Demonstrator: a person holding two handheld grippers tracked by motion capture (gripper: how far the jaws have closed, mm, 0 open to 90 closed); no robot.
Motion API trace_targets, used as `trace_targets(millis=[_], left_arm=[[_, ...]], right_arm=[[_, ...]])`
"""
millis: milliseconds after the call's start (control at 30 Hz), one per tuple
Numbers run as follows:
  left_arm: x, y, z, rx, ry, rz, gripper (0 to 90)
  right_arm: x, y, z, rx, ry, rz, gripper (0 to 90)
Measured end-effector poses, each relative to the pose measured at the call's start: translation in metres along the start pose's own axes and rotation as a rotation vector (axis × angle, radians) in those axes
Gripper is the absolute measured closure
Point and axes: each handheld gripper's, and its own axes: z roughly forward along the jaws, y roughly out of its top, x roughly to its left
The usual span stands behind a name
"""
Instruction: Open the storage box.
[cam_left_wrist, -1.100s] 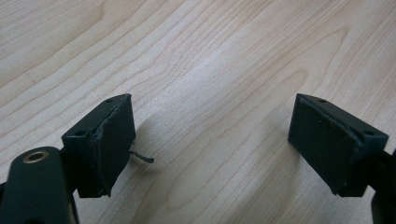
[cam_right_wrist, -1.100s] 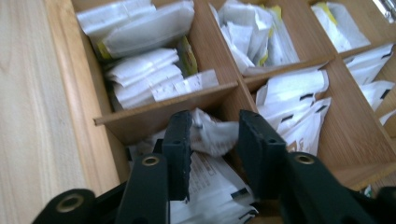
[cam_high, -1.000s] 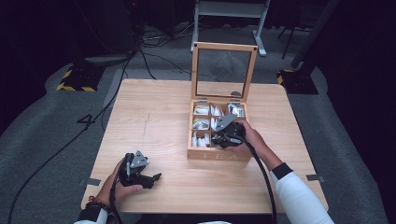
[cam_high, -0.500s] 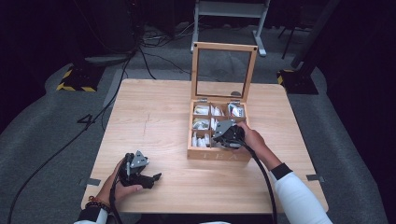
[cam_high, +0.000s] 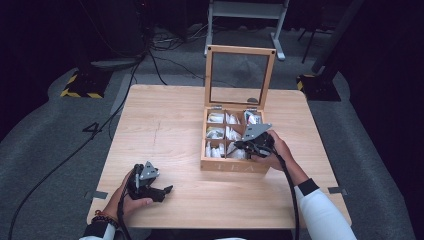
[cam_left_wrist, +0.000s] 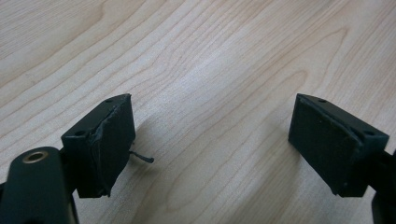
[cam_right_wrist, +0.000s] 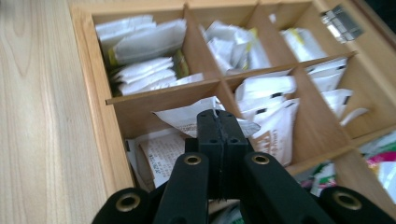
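Now right gripper (cam_right_wrist: 218, 122) fingers clenched on a white tea sachet (cam_right_wrist: 187, 116), pinched at their tips over the wooden tea box (cam_right_wrist: 100, 121), left gripper (cam_left_wrist: 210, 140) fingers released above bare counter (cam_left_wrist: 210, 60).

Pale wooden table (cam_high: 165, 125) on grey floor (cam_high: 45, 150), black cables (cam_high: 155, 65) behind.

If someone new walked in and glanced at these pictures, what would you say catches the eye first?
First the wooden tea box at the table's right of centre, its glass lid standing upright and its compartments stuffed with white tea bags. Next, the right gripper over the box's near compartments, its jaws shut on the edge of a white tea bag. The left gripper rests open on the bare wooden table near its front left corner.
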Motion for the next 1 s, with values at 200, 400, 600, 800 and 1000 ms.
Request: trace_targets(millis=[200, 400, 600, 800, 1000], left_arm=[[0.000, 0.000, 0.000, 0.000, 0.000, 0.001, 15.0], [0.000, 0.001, 0.000, 0.006, -0.005, 0.002, 14.5], [0.001, 0.002, 0.002, 0.003, -0.009, 0.006, 13.6], [0.002, 0.002, 0.002, 0.005, -0.011, 0.011, 13.3], [0.002, 0.002, 0.002, 0.005, -0.011, 0.011, 13.3]], right_arm=[[-0.005, -0.005, -0.022, -0.101, -0.013, 0.050, 90.0], [-0.007, -0.008, -0.032, -0.143, -0.024, 0.072, 90.0], [-0.009, -0.012, -0.044, -0.184, -0.040, 0.093, 90.0], [-0.010, -0.014, -0.059, -0.225, -0.057, 0.104, 90.0], [-0.009, -0.015, -0.071, -0.251, -0.069, 0.108, 90.0]])
